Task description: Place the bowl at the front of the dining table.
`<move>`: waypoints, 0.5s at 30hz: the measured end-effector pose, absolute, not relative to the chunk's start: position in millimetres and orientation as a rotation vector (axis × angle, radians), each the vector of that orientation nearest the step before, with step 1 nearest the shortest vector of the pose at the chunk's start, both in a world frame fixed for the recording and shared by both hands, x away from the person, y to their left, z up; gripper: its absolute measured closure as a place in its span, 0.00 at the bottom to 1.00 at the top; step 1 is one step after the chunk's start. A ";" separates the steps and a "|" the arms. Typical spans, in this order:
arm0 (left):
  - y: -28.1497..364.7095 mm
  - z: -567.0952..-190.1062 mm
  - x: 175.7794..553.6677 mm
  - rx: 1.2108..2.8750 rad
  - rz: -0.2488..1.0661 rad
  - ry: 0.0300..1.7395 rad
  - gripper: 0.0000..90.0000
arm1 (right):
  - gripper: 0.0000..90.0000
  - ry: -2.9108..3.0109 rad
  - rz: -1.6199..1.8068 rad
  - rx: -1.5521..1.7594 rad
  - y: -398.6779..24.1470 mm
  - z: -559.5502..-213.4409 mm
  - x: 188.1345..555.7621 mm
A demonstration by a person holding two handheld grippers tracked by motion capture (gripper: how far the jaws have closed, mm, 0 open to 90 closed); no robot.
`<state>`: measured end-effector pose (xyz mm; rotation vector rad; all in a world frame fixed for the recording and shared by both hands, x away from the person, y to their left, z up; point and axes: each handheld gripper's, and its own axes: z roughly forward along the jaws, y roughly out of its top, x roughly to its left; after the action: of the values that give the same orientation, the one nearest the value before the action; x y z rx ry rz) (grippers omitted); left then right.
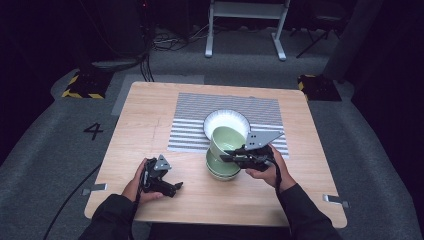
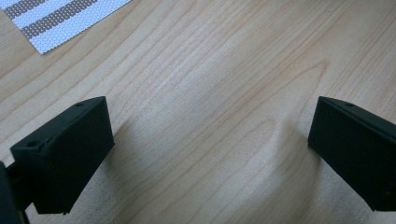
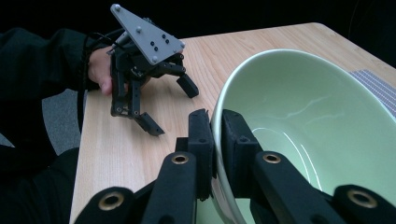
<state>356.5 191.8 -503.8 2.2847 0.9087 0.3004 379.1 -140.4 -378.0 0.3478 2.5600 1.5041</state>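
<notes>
My right gripper (image 1: 223,156) (image 3: 217,126) is shut on the near rim of a pale green bowl (image 1: 226,139) (image 3: 303,116), one jaw outside the wall and one inside. The bowl is tilted and sits over a stack of green bowls (image 1: 222,171) near the table's middle. A white bowl (image 1: 226,120) rests just behind, on a striped mat (image 1: 190,125) (image 2: 51,18). My left gripper (image 1: 176,189) (image 2: 210,154) (image 3: 173,109) stands open low over bare wood at the front left, with nothing between its jaws.
The wooden table (image 1: 145,120) has free room on its left half and along the front edge. Grey carpet surrounds it, with a white frame (image 1: 245,30) and cables (image 1: 150,55) on the floor behind.
</notes>
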 end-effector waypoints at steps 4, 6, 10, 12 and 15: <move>191.8 -503.8 356.5 2.285 0.300 0.909 0.00 | 0.92 2.554 1.508 0.354 -140.7 -376.9 379.6; 191.8 -503.8 356.5 2.285 0.300 0.909 0.00 | 0.92 2.554 1.509 0.353 -141.0 -376.7 380.4; 191.7 -503.9 356.5 2.284 0.299 0.908 0.00 | 0.92 2.550 1.510 0.362 -141.2 -377.3 381.8; 191.8 -503.8 356.4 2.285 0.301 0.909 0.00 | 0.92 2.550 1.510 0.360 -141.1 -377.3 382.3; 191.7 -503.8 356.4 2.284 0.301 0.909 0.00 | 0.92 2.550 1.504 0.363 -140.7 -378.4 383.0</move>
<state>356.4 191.7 -503.8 2.2845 0.9088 0.3007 383.0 -140.7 -378.4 0.3628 2.5500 1.5039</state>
